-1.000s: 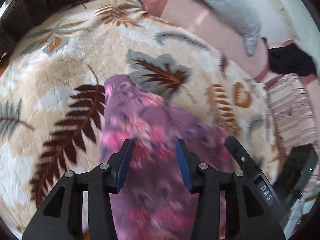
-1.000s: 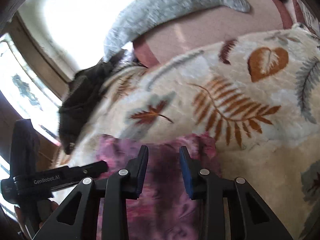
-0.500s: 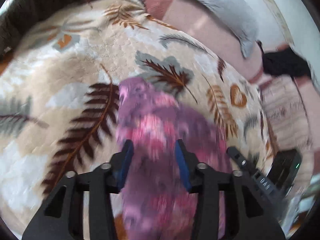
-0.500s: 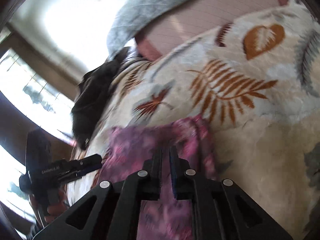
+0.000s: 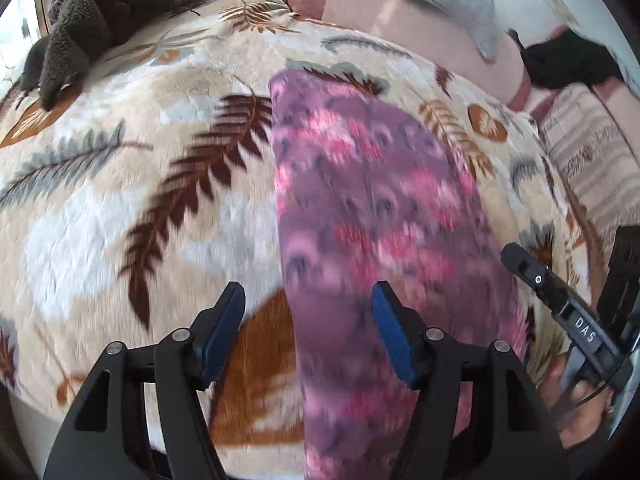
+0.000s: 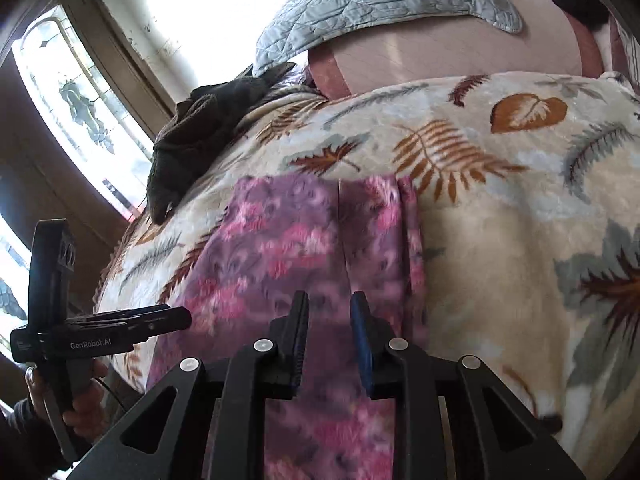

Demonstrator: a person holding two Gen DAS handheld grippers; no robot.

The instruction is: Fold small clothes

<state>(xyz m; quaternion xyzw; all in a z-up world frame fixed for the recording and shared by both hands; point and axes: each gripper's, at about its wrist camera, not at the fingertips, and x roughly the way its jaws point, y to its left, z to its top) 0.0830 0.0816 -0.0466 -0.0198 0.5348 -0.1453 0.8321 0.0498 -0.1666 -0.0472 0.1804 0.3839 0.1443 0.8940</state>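
Observation:
A purple and pink floral garment [image 5: 368, 216] lies as a long strip on a cream blanket with leaf prints [image 5: 120, 184]. My left gripper [image 5: 308, 320] is open above the garment's near left edge, holding nothing. In the right wrist view the garment [image 6: 288, 248] shows a lengthwise fold line. My right gripper [image 6: 329, 320] hovers over the garment's near part, jaws narrowly apart with nothing between them. The right gripper's body shows at the right edge of the left wrist view [image 5: 560, 304], and the left gripper shows at the left of the right wrist view [image 6: 120, 328].
A dark brown fleece item [image 5: 88, 20] lies at the blanket's far left. A grey quilted pad [image 6: 384, 4] rests on a pink cushion [image 6: 448, 56] at the back. A black cloth [image 5: 568, 60] and a striped fabric [image 5: 592, 160] lie at the right. A window [image 6: 72, 92] is at the left.
My left gripper has opened wider and shifted left, off the garment's middle. My right gripper closed to almost shut half a second ago and has opened a little. The garment now lies longer and flatter.

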